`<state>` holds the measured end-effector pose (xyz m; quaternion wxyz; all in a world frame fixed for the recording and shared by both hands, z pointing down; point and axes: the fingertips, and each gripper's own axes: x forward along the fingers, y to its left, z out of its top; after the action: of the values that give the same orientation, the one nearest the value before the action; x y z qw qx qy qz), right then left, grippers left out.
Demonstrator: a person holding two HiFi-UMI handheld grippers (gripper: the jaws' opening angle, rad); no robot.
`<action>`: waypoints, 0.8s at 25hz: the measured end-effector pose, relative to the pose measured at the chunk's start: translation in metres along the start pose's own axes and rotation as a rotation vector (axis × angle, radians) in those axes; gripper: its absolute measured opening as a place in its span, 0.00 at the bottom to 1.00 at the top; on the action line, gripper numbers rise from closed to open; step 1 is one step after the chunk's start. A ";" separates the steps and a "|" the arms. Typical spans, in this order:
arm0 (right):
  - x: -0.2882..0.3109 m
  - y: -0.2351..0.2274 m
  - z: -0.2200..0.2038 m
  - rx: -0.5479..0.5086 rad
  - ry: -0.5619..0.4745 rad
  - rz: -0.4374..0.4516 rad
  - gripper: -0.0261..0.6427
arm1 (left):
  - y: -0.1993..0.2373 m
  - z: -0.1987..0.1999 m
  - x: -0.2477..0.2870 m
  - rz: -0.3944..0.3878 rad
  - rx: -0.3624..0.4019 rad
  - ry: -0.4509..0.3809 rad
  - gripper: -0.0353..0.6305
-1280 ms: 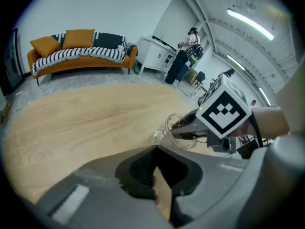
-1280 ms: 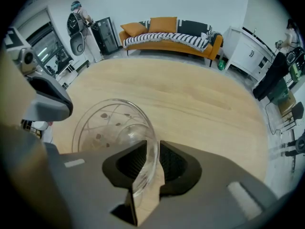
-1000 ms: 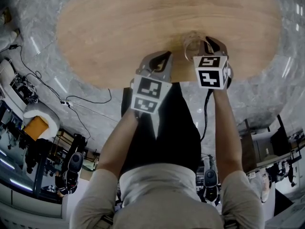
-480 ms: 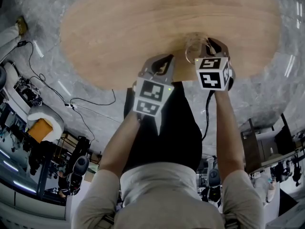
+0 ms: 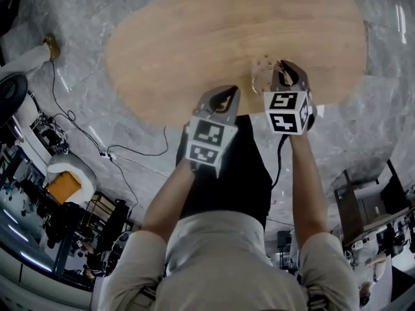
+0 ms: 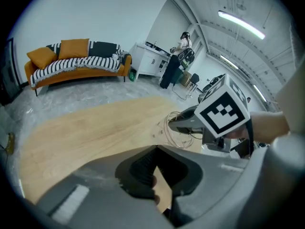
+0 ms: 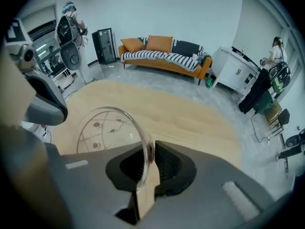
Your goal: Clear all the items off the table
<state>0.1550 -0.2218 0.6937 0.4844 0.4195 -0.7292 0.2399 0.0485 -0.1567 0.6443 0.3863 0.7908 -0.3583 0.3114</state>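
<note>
Table (image 5: 220,37): oval top, light wood grain, standing on a grey marble floor (image 5: 97,18); the top is bare apart from the glass.
Glass (image 7: 107,125): clear tumbler with small brown leaf motifs on the wall; over the table's near edge, toward its right end; mouth turned toward the right gripper's camera. Whether its base touches the wood cannot be told.
Right gripper (image 7: 148,151): jaws clamped on the glass's rim, one jaw inside the wall and one outside; the wall runs up between the ribbed pads. In the head view it reaches in over the near edge, marker cube (image 5: 285,112) on top.
Left gripper (image 6: 156,148): jaws drawn together at the tips, nothing between them; only a thin strip of table shows through the slit farther back. It is held just beside the right gripper, on its left, at the table's near edge.
Spacing: the two grippers are near each other but not touching; the left one lies clear of the glass.
Arms: both of the person's forearms (image 5: 172,193) are bare and stretched forward, one behind each gripper.
Sofa (image 7: 162,51): orange, with striped and dark cushions, against the far wall, well apart from the table.
Cabinet (image 7: 233,70): white, to the right of the sofa; a person stands at its far end.
Cable (image 5: 130,154): black, trailing over the floor to the left of the person.
</note>
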 end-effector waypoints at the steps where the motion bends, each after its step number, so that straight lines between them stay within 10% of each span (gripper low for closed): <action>1: -0.009 -0.001 0.007 -0.001 -0.014 -0.009 0.08 | -0.002 0.005 -0.006 -0.002 0.004 -0.007 0.08; 20: -0.176 0.006 0.095 0.089 -0.220 -0.168 0.08 | -0.029 0.101 -0.133 0.012 0.061 -0.222 0.08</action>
<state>0.1339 -0.2236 0.4946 0.4007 0.5240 -0.7289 0.1832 0.0207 -0.1844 0.4795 0.3182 0.8295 -0.3942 0.2351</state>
